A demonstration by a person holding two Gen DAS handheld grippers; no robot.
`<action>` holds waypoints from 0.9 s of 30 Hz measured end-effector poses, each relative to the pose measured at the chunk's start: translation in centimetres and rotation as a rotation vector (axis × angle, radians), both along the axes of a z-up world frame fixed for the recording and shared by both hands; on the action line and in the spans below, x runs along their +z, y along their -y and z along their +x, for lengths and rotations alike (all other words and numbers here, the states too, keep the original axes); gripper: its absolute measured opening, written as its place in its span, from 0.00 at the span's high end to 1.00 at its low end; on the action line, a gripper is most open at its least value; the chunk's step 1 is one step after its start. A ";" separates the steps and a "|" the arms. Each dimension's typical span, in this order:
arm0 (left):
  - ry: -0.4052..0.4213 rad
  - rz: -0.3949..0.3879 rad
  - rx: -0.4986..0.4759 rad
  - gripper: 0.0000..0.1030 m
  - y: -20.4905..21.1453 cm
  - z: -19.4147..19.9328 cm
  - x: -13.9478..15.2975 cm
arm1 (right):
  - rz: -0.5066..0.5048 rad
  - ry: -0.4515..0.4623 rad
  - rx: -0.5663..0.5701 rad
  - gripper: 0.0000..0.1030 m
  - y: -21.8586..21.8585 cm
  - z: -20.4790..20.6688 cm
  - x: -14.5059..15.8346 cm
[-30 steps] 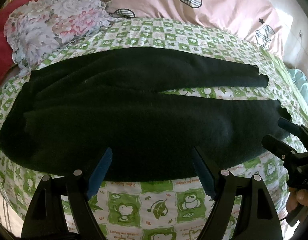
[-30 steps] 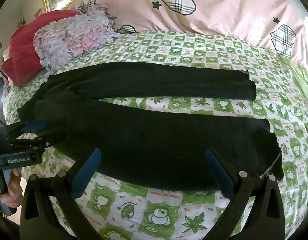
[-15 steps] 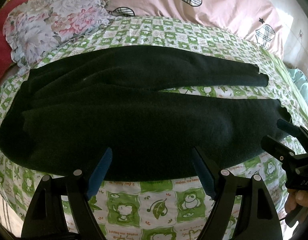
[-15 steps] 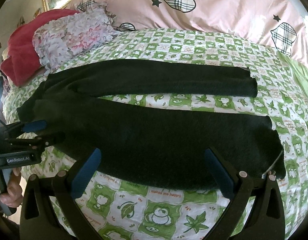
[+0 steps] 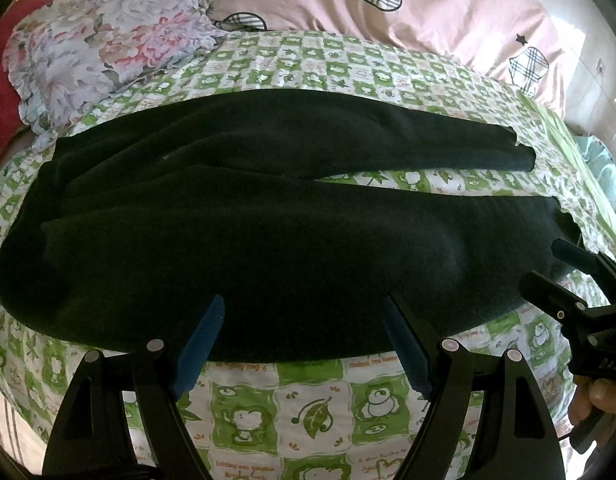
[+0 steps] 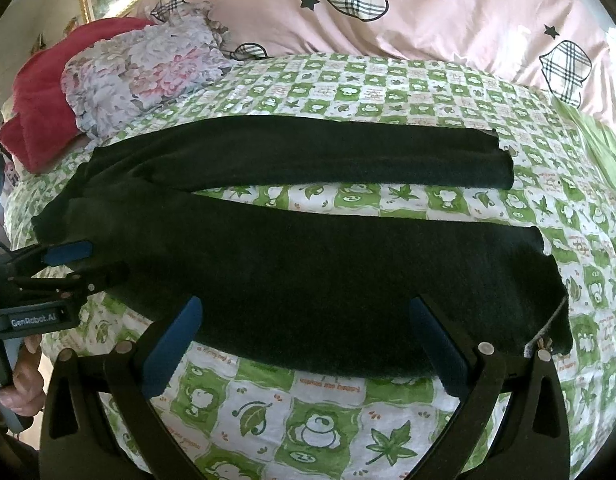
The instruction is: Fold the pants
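Black pants (image 5: 268, 232) lie flat across a green-and-white cartoon bedsheet (image 5: 308, 412), waist to the left, two legs reaching right with a strip of sheet between them. My left gripper (image 5: 304, 320) stands open at the near edge of the near leg, nothing between its blue pads. The right gripper (image 5: 547, 276) shows at the right edge by the near leg's cuff. In the right wrist view the pants (image 6: 327, 272) fill the middle; my right gripper (image 6: 308, 320) is open over the near hem, and the left gripper (image 6: 88, 264) sits at the waist end.
A floral pillow (image 5: 108, 48) and red blanket (image 5: 0, 92) lie at the back left. A pink quilt with plaid hearts (image 5: 387, 8) runs along the back. A hand (image 5: 595, 396) holds the right gripper's handle; another hand (image 6: 22, 380) holds the left one.
Both grippers have eased slightly toward the pants and downward; the pants sit a little larger in both views. The pants lie unmoved and both grippers stay open.
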State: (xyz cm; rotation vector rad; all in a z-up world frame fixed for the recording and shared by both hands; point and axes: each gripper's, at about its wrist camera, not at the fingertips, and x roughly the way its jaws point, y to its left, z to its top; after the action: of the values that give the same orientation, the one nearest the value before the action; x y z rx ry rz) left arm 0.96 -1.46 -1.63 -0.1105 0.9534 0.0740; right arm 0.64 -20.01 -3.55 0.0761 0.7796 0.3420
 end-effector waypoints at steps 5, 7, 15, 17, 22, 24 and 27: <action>-0.001 -0.002 -0.002 0.21 0.1 0.0 0.0 | 0.001 -0.005 -0.002 0.00 0.1 0.1 0.1; -0.002 -0.005 -0.005 0.21 0.1 0.1 0.0 | 0.001 -0.005 -0.003 0.00 0.2 0.1 0.1; 0.001 -0.009 -0.018 0.21 0.1 0.2 0.2 | 0.005 -0.003 -0.004 0.00 0.4 0.2 0.4; 0.001 -0.009 -0.024 0.21 0.0 0.3 0.3 | 0.006 -0.003 -0.006 0.00 0.5 0.2 0.5; 0.004 -0.006 -0.048 0.21 0.0 0.7 0.6 | 0.015 -0.003 -0.008 0.00 0.9 0.3 0.9; 0.006 0.002 -0.060 0.21 0.0 1.0 0.7 | 0.018 -0.005 -0.012 0.00 1.1 0.5 1.0; 0.010 0.010 -0.075 0.21 -0.1 1.5 0.9 | 0.025 -0.009 -0.021 0.00 1.6 0.9 1.1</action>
State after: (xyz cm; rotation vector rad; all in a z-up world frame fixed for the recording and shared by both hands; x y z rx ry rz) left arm 2.50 -1.32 -0.73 -0.0655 0.9458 0.0091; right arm 1.50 -21.60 -2.44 0.1093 0.7828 0.3319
